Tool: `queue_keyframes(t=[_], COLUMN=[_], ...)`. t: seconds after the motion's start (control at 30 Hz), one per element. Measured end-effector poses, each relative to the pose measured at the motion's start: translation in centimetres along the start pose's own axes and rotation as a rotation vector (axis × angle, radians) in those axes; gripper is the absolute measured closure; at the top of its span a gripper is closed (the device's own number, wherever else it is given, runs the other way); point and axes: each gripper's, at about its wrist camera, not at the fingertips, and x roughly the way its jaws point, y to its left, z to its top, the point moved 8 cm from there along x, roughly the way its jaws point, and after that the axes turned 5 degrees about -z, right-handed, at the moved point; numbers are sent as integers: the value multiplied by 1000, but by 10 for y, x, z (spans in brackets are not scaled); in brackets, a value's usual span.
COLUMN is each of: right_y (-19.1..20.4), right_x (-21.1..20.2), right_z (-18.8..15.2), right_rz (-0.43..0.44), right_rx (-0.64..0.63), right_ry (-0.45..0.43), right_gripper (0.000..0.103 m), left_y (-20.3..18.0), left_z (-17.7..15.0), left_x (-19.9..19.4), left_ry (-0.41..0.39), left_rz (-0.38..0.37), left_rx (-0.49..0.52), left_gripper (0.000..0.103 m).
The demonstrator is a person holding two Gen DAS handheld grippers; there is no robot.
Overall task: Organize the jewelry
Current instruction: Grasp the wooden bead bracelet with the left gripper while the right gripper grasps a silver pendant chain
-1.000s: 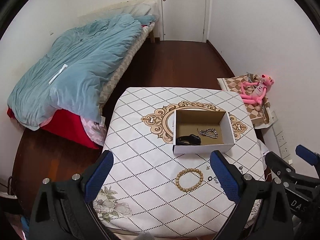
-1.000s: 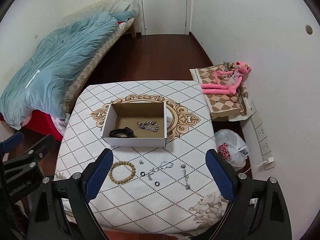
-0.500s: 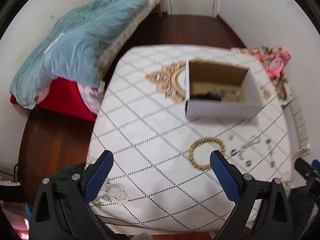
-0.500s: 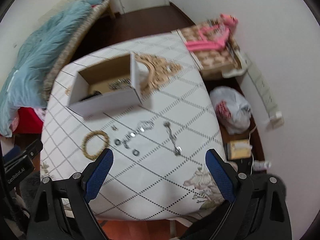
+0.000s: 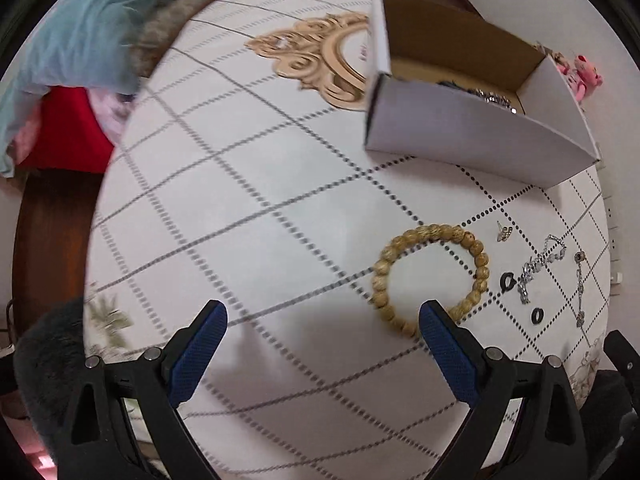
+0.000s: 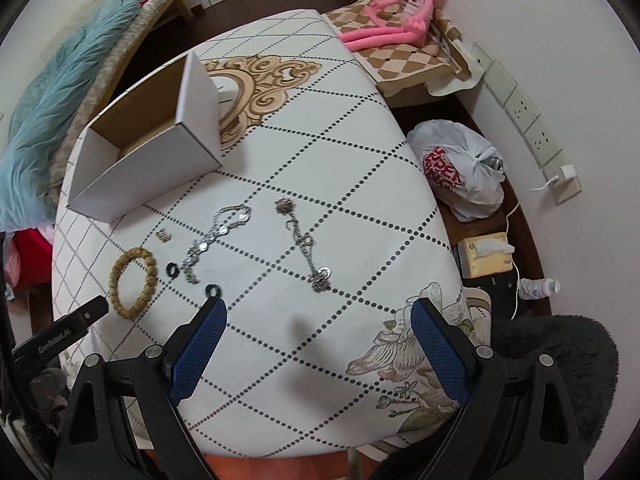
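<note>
Both tongs are hanging released and empty over the quilted table (image 5: 248, 184) as you are holding them: your left gripper (image 5: 322, 350) and your right gripper (image 6: 318, 342), blue pads spread wide. Just ahead of your left gripper's right-hand pad, a wooden bead bracelet (image 5: 430, 278) is lying flat, the pad overlapping its near edge in that view. Beyond your right gripper's left-hand pad, two black rings (image 6: 213, 290) are lying near a silver chain (image 6: 218, 236); a second silver chain (image 6: 306, 246) is stretching ahead between the pads, clear of both. Farther off and to the left, a white cardboard box (image 6: 148, 160) is sitting open, a chain glinting inside in the left view. A pink plush toy (image 6: 394, 26) is lounging beyond the table's far right corner.
</note>
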Motion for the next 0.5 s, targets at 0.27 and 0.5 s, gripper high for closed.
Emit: queue_keyframes(t=[0.27,0.5], right_y=[-14,-26], right_x=[7,10], right_z=[8,14], right_rz=[-13,-7], right_rx=[32,75], right_ry=[5,7], right_gripper=[8,8], left_y=[-32,-45], left_z=[5,4], left_x=[13,9], left_ry=[-22,-47], left_rz=[-25,-60], left_rx=[83,116], left_gripper=[43,96])
